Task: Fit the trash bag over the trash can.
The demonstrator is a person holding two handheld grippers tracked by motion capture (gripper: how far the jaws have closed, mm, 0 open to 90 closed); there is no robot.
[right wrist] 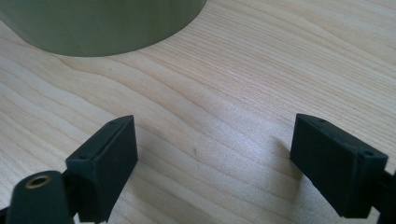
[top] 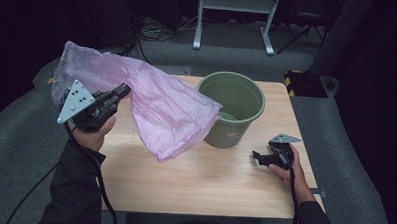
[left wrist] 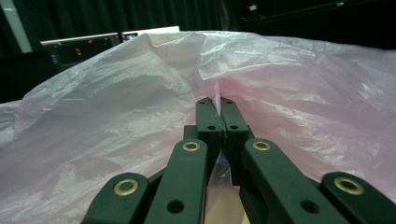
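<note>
The left gripper (top: 118, 93) is holding the pink plastic bag (top: 152, 103) up over the counter's (top: 209, 177) far left part, its loose end draping against the green bin (top: 232, 100) near the far edge, probably to line the bin. Its jaws are pinching a fold of film. The right gripper (top: 259, 156) is resting near the right edge, jaws spread wide and empty, seemingly ready to help.

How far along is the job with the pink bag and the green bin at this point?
Done: the left tool is shut on the pink bag and holds it above the table, one end draped at the green bin rim. In hand: bringing the bag to the bin. Left, probably: opening the bag and lining the bin; the right tool is open, low over the table.
</note>
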